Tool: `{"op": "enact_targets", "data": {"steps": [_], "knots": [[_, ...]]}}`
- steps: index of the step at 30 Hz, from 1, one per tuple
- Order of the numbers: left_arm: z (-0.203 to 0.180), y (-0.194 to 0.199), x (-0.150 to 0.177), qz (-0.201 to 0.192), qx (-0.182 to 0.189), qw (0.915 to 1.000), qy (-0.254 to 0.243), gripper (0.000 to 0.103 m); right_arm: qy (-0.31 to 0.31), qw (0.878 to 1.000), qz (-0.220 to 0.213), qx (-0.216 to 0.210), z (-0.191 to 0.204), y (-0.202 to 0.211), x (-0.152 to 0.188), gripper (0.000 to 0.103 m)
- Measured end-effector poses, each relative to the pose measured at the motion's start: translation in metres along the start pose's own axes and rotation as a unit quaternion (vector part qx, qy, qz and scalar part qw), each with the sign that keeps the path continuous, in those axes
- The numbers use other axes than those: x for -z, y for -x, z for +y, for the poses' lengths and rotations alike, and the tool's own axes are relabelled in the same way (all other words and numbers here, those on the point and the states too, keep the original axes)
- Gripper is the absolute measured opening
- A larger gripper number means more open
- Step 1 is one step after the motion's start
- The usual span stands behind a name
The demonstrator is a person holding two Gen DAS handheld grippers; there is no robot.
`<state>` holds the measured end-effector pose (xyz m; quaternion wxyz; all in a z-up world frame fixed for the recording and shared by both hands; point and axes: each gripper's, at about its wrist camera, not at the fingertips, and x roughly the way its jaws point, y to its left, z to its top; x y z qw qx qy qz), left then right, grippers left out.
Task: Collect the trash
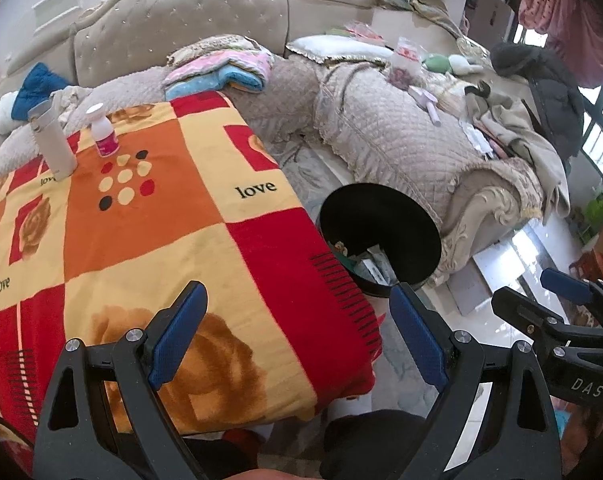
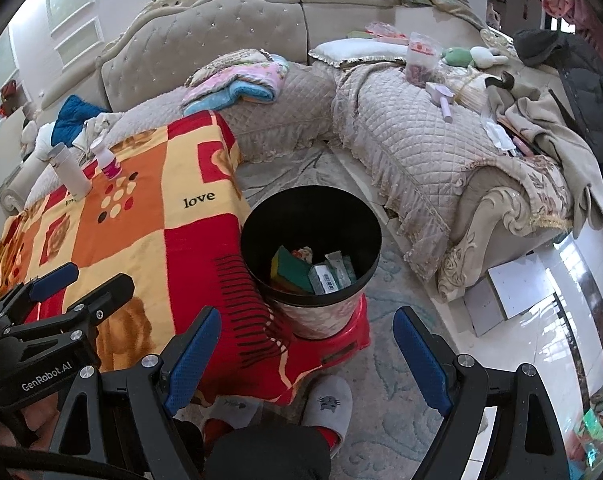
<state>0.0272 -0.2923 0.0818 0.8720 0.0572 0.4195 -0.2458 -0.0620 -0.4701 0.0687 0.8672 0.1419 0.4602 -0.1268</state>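
Note:
A black trash bin (image 2: pixel 261 220) stands on a red stool (image 2: pixel 341 340) beside the table; it holds a green-and-yellow sponge (image 2: pixel 291 270), small boxes and wrappers. It also shows in the left wrist view (image 1: pixel 417 216). My left gripper (image 1: pixel 301 312) is open and empty above the table's near right corner. My right gripper (image 2: pixel 307 340) is open and empty, above and in front of the bin. On the orange, red and yellow "love" blanket (image 1: pixel 141 232) stand a white tube (image 1: pixel 53 144) and a small white bottle with a pink label (image 1: pixel 103 132) at the far left.
A beige quilted corner sofa (image 2: pixel 421 140) runs behind and to the right, strewn with folded towels (image 2: pixel 237 84), clothes, a plastic bag and soft toys. A dark coat (image 2: pixel 581 80) lies at the far right. My grey slippers (image 2: pixel 327 404) stand on the pale carpet.

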Motion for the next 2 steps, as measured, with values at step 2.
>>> {"op": "enact_targets", "data": {"steps": [2], "knots": [[0.0007, 0.0002, 0.0008, -0.002, -0.001, 1.0000, -0.003, 0.092, 0.000, 1.000, 0.000, 0.000, 0.0021, 0.0001, 0.0001, 0.086]]}}
